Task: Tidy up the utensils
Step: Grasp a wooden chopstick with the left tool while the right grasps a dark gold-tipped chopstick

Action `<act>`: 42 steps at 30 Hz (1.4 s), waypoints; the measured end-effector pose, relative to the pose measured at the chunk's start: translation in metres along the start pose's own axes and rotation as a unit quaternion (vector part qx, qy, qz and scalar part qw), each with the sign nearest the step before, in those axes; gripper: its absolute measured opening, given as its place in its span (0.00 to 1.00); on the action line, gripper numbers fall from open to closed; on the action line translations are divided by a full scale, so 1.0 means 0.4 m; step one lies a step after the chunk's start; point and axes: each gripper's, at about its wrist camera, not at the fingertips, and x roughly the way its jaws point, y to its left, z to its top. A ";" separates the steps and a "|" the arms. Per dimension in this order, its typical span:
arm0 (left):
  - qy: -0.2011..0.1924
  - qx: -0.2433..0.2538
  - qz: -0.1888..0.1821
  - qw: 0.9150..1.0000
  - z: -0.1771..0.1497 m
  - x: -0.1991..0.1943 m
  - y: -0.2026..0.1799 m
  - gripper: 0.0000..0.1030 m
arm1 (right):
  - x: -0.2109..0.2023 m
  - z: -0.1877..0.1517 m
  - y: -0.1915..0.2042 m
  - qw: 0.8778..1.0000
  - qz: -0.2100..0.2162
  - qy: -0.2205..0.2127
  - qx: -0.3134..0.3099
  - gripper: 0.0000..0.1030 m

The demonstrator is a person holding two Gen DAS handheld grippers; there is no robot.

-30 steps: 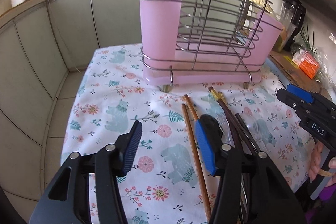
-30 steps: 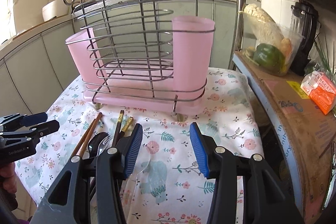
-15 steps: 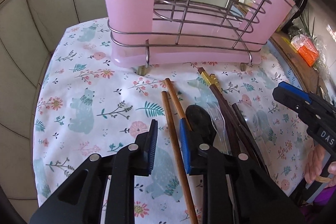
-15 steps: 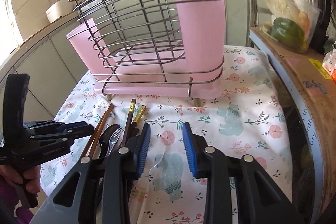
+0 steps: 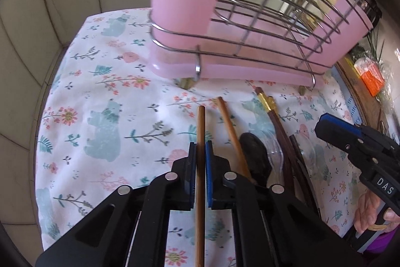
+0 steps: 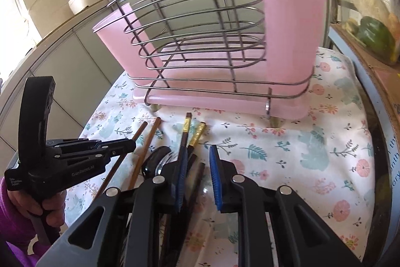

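My left gripper (image 5: 200, 150) is shut on a light wooden chopstick (image 5: 200, 121) that lies on the floral cloth. In the right wrist view the left gripper (image 6: 125, 145) shows at the left, with a hand behind it. A second light chopstick (image 5: 231, 131), a black spoon (image 5: 255, 154) and dark chopsticks with gold ends (image 5: 268, 106) lie to the right. My right gripper (image 6: 198, 173) hangs low over the dark chopsticks (image 6: 186, 134). Its jaws are closing, with a dark chopstick between the pads and a gap still on both sides. The pink utensil holder (image 6: 287, 41) in its wire rack stands behind.
The floral tablecloth (image 5: 100, 91) ends at the table's left edge, with pale cabinets beyond. At the right, a cardboard box carries a bag of vegetables (image 6: 372, 34). An orange packet (image 5: 370, 74) lies near it. A clear plastic utensil (image 5: 275, 149) sits among the pile.
Both grippers have dropped closer to the utensils and nearer the holder. The left jaws have come together on the light chopstick. The right jaws have narrowed around the dark chopsticks.
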 end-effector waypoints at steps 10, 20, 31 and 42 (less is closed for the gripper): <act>0.001 -0.021 0.001 1.000 0.001 -0.005 0.066 0.06 | 0.116 0.004 0.058 0.999 -0.009 0.045 -0.008 0.17; 0.023 -0.010 0.006 1.000 0.028 0.027 0.047 0.06 | 0.155 0.033 0.088 0.997 -0.046 0.055 -0.032 0.08; 0.045 -0.024 -0.003 0.999 0.058 0.047 0.055 0.06 | 0.058 0.027 0.071 0.999 -0.014 0.031 -0.008 0.07; -0.021 -0.015 -0.012 1.000 0.065 -0.072 0.064 0.02 | -0.080 0.031 0.040 1.000 0.001 -0.028 0.015 0.07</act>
